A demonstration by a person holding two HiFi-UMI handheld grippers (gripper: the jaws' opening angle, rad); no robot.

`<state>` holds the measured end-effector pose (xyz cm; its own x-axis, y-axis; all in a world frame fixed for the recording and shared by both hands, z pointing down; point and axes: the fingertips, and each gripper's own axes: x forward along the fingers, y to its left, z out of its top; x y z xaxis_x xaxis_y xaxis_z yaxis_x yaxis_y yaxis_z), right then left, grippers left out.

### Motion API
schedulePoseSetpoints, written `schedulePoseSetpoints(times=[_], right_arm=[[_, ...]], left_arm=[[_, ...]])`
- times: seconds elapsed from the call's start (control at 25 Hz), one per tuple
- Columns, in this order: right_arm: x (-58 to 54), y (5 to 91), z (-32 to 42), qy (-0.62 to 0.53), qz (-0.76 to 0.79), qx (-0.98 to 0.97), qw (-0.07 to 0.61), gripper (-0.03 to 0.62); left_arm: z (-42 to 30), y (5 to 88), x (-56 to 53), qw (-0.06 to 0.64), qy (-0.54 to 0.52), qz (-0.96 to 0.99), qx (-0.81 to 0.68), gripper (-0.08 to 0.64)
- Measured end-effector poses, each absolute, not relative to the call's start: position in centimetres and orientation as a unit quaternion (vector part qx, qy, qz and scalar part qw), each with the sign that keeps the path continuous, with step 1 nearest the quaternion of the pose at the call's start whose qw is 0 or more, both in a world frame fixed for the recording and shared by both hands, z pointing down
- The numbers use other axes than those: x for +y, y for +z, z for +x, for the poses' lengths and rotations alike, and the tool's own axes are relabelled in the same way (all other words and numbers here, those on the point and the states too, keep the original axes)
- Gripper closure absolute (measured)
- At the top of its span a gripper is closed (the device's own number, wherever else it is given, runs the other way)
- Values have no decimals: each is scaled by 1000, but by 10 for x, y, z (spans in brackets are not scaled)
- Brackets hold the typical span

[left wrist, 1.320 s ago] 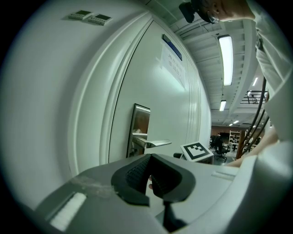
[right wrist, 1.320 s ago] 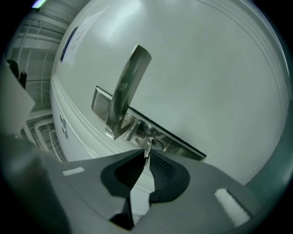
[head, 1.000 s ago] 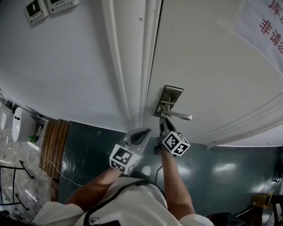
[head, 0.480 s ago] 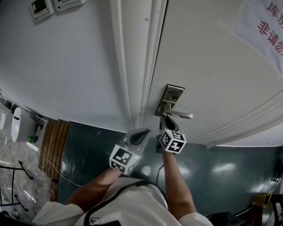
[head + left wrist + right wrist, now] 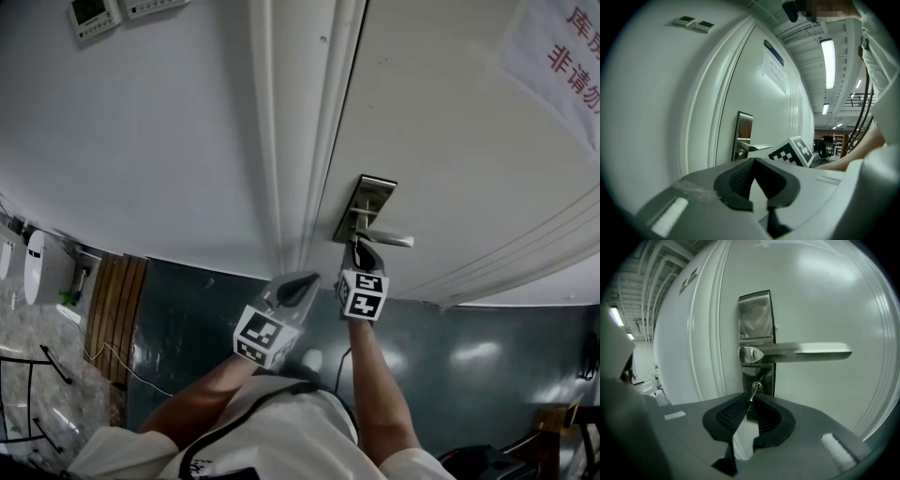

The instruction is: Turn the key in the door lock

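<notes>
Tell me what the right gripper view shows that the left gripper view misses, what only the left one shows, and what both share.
Only the right gripper view: the key, set in the lock plate below the lever handle and pinched between the right claw's pads. Only the left gripper view: the left claw, shut and empty, the right gripper's marker cube, two wall panels and a paper notice. Both: the white door, lock plate and lever handle.

wall control panels [image 5: 92, 17], red-lettered paper notice [image 5: 561, 58], slatted wooden board [image 5: 117, 298], glossy dark floor [image 5: 487, 361]
</notes>
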<state>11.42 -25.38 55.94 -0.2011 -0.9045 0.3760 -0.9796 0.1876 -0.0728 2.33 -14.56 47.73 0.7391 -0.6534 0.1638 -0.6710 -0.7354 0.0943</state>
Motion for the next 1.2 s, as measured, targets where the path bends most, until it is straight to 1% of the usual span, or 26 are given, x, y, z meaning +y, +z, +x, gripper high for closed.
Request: schedulePoseSetpoints(times=[0.16,0.6,0.8,1.2], right_arm=[[-255,555,112,121,626,-756,149,540],[-255,558,106,-5,618,-738,272,543],[-255,558,105,-43,609,-728,313,545],[-252,562,99,-200,533,-685,454,537]], left_arm=[[19,477,-144,75,55,931,-352,555],[8,478,-142,77,58,934,-345,555],[5,478,-140,76,59,935,-343,555],[2,477,-136,77,51,936,-339,555]])
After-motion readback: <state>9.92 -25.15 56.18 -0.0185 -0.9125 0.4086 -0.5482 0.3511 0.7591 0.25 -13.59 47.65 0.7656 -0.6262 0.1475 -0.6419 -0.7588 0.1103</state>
